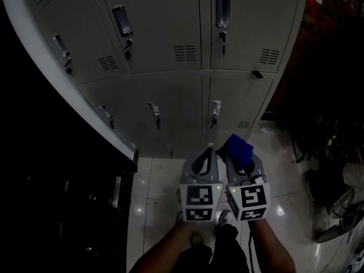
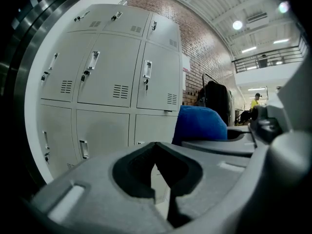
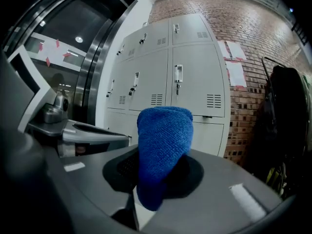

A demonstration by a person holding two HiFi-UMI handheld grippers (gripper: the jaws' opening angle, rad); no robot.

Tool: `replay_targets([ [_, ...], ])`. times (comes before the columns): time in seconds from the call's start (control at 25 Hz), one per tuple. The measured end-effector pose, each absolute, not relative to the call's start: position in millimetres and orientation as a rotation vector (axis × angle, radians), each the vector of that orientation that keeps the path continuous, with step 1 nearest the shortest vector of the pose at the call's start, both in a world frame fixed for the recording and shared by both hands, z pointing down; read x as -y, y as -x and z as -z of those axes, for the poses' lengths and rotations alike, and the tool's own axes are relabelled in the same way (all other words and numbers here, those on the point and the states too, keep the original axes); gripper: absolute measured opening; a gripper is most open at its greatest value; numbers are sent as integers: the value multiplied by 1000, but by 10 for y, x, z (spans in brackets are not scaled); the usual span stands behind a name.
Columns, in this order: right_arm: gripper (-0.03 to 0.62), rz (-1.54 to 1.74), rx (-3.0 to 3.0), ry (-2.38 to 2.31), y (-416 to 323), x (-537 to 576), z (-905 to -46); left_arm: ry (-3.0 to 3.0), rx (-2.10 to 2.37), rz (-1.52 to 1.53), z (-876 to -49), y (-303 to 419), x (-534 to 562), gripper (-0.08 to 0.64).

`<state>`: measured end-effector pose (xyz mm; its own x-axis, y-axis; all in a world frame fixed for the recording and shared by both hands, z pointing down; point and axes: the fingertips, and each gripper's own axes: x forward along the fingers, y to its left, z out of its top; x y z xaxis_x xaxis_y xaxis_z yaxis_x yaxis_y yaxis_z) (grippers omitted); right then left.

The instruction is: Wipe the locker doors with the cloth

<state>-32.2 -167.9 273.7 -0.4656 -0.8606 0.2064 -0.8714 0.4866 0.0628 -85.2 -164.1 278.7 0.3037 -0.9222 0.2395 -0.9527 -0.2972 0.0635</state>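
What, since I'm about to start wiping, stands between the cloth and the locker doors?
Nothing visible. The right tool grips the blue cloth, with only open space between it and the grey locker doors ahead; the left tool sits alongside, not in front.

The cloth (image 3: 163, 145) sits between the jaws of the right gripper (image 1: 241, 162). The left gripper (image 1: 208, 154) lies just left of them, and the lockers (image 1: 165, 38) stand ahead of both.

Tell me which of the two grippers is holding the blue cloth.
The right gripper: its jaws are shut on the blue cloth, while the left gripper beside it holds nothing.
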Motion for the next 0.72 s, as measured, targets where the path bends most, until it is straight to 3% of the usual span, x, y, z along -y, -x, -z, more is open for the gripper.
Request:
replay_targets([
  [0.72, 81, -85, 2458, -1588, 473, 959, -2371, -2455, 1677, -207, -2392, 1000, 903, -5],
])
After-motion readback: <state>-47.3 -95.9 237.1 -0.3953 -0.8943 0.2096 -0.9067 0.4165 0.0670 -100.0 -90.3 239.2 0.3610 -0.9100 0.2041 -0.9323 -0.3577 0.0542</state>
